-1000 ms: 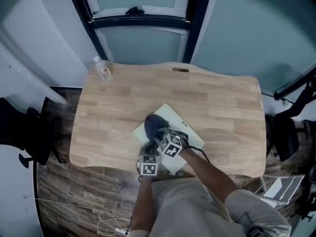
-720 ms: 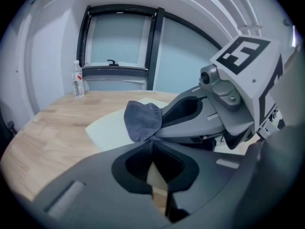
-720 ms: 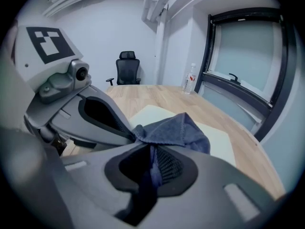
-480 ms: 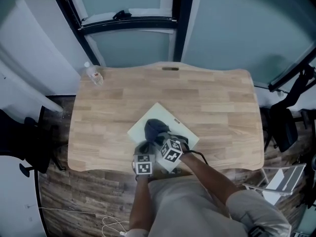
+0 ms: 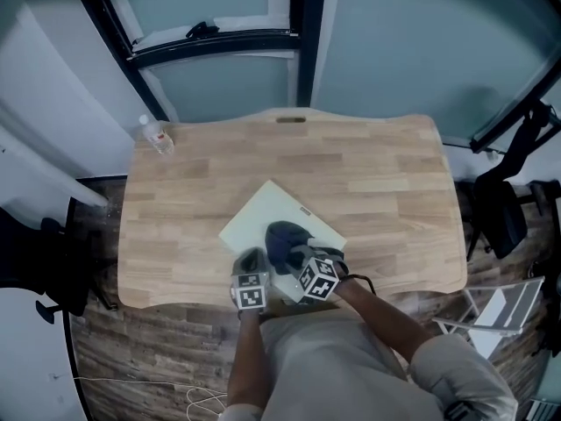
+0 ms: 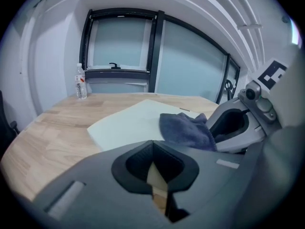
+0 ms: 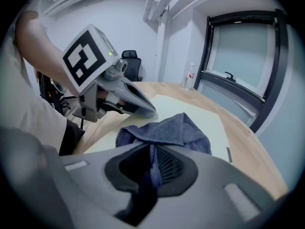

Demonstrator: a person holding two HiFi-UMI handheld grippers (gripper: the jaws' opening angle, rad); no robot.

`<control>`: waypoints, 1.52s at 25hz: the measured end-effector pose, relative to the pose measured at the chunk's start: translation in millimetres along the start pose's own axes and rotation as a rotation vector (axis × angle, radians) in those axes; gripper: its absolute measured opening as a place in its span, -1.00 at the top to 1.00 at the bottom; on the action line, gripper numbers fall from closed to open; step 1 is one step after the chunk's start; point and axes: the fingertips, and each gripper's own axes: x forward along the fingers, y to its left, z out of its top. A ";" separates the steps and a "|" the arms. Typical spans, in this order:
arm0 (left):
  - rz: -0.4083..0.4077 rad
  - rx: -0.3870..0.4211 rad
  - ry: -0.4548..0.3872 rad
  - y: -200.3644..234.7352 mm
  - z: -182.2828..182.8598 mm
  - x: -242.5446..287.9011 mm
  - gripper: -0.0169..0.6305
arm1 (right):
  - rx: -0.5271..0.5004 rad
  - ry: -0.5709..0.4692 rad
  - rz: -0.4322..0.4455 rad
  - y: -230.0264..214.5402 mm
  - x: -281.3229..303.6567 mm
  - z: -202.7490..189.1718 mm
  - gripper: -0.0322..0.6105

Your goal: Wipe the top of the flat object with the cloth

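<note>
A pale flat board lies at an angle on the wooden table, near its front edge. A dark blue cloth is bunched on the board's near half. My right gripper is shut on the cloth, which is pinched between its jaws and pressed to the board. My left gripper sits just left of it at the board's near corner. In the left gripper view my left gripper is shut on a pale sliver of the board's edge, with the cloth lying ahead to the right.
A clear water bottle stands at the table's far left corner. Dark window frames rise behind the table. Black office chairs stand off the left side and the right side. A folded white frame lies on the floor at the right.
The right gripper has dragged the cloth across the board, toward me and to the right. The left gripper stays at the board's near corner. The head camera has shifted slightly.
</note>
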 end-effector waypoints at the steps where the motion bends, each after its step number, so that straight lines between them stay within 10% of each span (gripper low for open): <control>1: 0.004 0.003 -0.002 -0.3 0.0 0.2 0.92 | -0.003 0.001 0.000 2.5 -4.3 -4.2 0.79; 23: 0.037 -0.019 0.005 -4.9 -1.4 1.9 0.92 | 0.059 -0.057 -0.030 43.4 -60.9 -55.0 0.79; 38: 0.053 -0.085 -0.015 -4.5 -1.6 0.0 0.92 | -0.254 0.041 0.179 106.1 -35.9 -24.0 0.78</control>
